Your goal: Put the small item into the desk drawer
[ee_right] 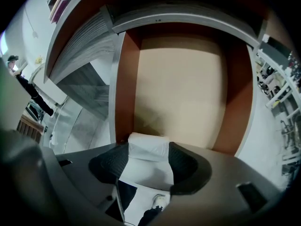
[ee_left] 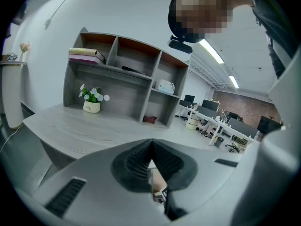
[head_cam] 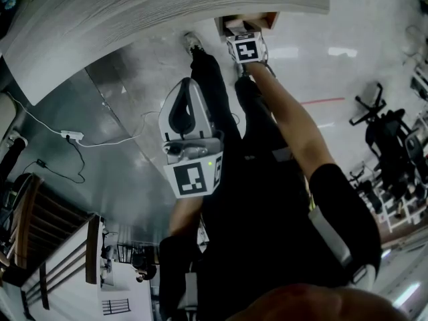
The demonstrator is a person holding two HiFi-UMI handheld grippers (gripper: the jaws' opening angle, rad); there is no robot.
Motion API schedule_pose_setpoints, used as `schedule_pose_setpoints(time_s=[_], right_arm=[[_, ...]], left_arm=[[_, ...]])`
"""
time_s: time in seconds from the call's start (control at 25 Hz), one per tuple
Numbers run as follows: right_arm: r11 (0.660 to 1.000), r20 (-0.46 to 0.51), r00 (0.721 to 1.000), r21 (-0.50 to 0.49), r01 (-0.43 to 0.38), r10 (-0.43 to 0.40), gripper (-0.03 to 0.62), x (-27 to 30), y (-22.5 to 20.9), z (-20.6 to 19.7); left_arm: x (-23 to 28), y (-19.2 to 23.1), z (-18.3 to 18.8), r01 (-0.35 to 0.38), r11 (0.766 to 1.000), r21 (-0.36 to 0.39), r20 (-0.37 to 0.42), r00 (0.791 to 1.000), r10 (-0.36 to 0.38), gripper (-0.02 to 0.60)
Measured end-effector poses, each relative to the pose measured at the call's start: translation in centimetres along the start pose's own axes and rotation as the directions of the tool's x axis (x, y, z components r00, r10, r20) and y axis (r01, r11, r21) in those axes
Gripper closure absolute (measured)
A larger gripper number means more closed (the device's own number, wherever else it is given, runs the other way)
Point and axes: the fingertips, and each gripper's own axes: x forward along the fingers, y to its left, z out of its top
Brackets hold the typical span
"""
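Pale, glossy floor (head_cam: pixel 134 112) filling most of the head view, looked at steeply from above. Grey wood-grain desk (head_cam: pixel 134 12) across the top edge of that view. On the desk top, in the left gripper view, an open shelf unit (ee_left: pixel 141 88) in grey with reddish-brown linings. Down the middle of the head view, legs in black trousers (head_cam: pixel 217 99), one pale shoe (head_cam: pixel 192 43) close to the desk.

Under the desk edge, pulled open, the desk drawer (ee_right: pixel 178 93): reddish-brown walls, tan bottom. Right gripper (head_cam: pixel 242 29) at the end of an outstretched bare forearm, tips at the drawer's mouth, jaws clamped on the small white item (ee_right: pixel 148 147). That item held between the two dark pads, over the drawer's tan bottom near its front; touching the bottom or not, impossible to tell.

Left gripper (head_cam: pixel 190 91) held back near the body, well apart from the drawer, jaws pressed together into a narrow V, gripping nothing.

Smaller things: stacked books (ee_left: pixel 87 55) on the top shelf, a white pot of flowers (ee_left: pixel 91 106) in the unit's lower left bay, a white power strip (head_cam: pixel 72 136) with its cable on the floor at left.
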Motion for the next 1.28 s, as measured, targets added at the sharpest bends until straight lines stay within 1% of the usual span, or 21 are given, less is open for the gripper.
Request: schedule_pose_setpoints(time_s=[0.12,0.28,0.4,0.6,0.84,0.88,1.0,1.08,1.16,1.2,1.28], right_arm=[[1.0,-0.011,1.0,0.004,0.004,-0.004,0.338,0.2,-0.2,-0.3],[1.0,-0.013,1.0,0.018,-0.012,0.013,0.338,0.3,0.2,-0.4],[1.0,0.007,1.0,0.009,0.002,-0.002,0.338,0.0,-0.2,0.0],[1.0,-0.002,1.0,0.016,0.016,-0.016,0.338,-0.6,-0.4,-0.4],[0.999,0.032,0.999,0.041,-0.023,0.021,0.345,-3.5,0.3,0.3],[0.999,0.044,0.999,0.045,-0.027,0.025,0.36,-4.1,0.3,0.6],[0.999,0.087,0.996,0.041,-0.025,0.021,0.445,-6.0,0.0,1.3],[0.999,0.099,0.995,0.041,-0.028,0.024,0.476,-7.3,0.0,1.4],[0.998,0.109,0.993,0.044,-0.042,0.037,0.508,-8.7,0.2,1.3],[0.998,0.121,0.992,0.045,-0.047,0.042,0.523,-9.4,0.3,1.3],[0.998,0.15,0.988,0.038,-0.045,0.039,0.561,-11.1,0.1,1.4]], left_arm=[[-0.1,0.0,-0.1,-0.002,1.0,-0.002,0.001,1.0,0.002,0.589],[-0.4,0.0,-0.2,-0.003,1.0,-0.003,0.001,1.0,0.003,0.589],[-0.6,-0.2,0.1,-0.004,1.0,-0.004,0.006,1.0,0.004,0.589],[-1.0,-0.5,0.6,-0.002,1.0,0.0,0.02,1.0,0.002,0.589],[-2.2,-1.7,2.3,0.001,1.0,0.011,0.045,0.999,-0.002,0.589],[-2.4,-1.9,2.6,0.001,1.0,0.017,0.051,0.999,-0.002,0.589],[-3.2,-2.9,3.3,-0.001,0.999,0.035,0.063,0.998,-0.002,0.589],[-3.7,-3.6,3.6,0.001,0.999,0.051,0.066,0.998,-0.004,0.589],[-4.3,-4.4,4.3,-0.002,0.999,0.045,0.084,0.996,-0.002,0.589],[-4.6,-4.9,4.7,-0.003,0.999,0.039,0.095,0.995,-0.001,0.589],[-5.6,-6.2,5.1,0.004,0.999,0.051,0.107,0.994,-0.009,0.589]])
